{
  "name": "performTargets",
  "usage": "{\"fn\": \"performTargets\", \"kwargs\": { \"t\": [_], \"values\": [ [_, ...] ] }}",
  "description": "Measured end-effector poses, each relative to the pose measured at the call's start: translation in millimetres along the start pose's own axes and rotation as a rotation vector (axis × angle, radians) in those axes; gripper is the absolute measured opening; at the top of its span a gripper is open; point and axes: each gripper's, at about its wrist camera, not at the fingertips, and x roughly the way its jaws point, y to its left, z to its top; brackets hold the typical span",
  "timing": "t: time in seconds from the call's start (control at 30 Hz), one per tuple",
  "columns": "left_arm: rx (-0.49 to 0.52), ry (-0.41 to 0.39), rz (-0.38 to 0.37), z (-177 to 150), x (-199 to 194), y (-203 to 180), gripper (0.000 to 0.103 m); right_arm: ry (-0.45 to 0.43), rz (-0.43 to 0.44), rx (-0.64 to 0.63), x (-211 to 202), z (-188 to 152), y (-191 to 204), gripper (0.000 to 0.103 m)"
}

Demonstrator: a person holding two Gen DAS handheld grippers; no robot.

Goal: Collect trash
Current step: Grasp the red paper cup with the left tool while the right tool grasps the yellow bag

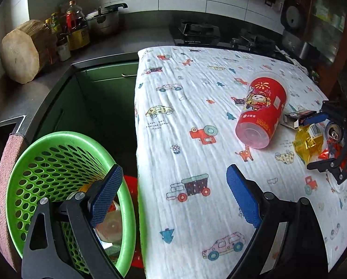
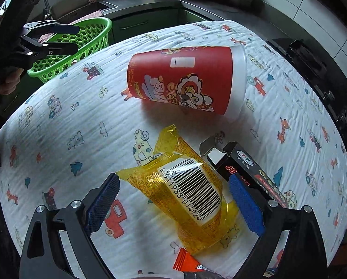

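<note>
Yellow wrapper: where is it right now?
In the right wrist view the yellow wrapper lies flat on the printed cloth, between the open fingers of the right gripper, just below the tipped red cup.

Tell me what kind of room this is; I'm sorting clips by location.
Most likely a home kitchen: a gas stove and pressure cooker on a tiled-wall counter, a sink with a tap, and a wooden chopping block.

A red cartoon-printed cup (image 2: 185,79) and yellow barcoded wrapper (image 2: 187,193) lie on white vehicle-patterned cloth (image 2: 69,121).
</note>
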Motion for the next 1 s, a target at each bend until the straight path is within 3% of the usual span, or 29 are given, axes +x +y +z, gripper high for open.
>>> {"fn": "performTargets", "kwargs": {
  "t": [0.3, 0.37, 0.47, 1.0],
  "values": [
    [0.093, -0.015, -0.048, 21.8, 8.3, -37.0, 0.092, 0.017, 0.056, 0.023, -0.3, -5.0, 4.4, 0.09],
    [0.126, -0.022, -0.051, 27.4, 9.1, -48.9, 0.094, 0.032, 0.059, 0.035, 1.4, -6.6, 5.0, 0.082],
    [0.171, -0.026, -0.063, 35.5, 11.8, -64.8, 0.095, 0.038, 0.064, 0.051, 1.7, -9.6, 4.1, 0.077],
    [0.337, 0.02, -0.124, 73.1, 59.4, -124.0, 0.097, 0.037, 0.048, 0.092, 3.1, -19.1, -7.7, 0.079]
  ]
}}
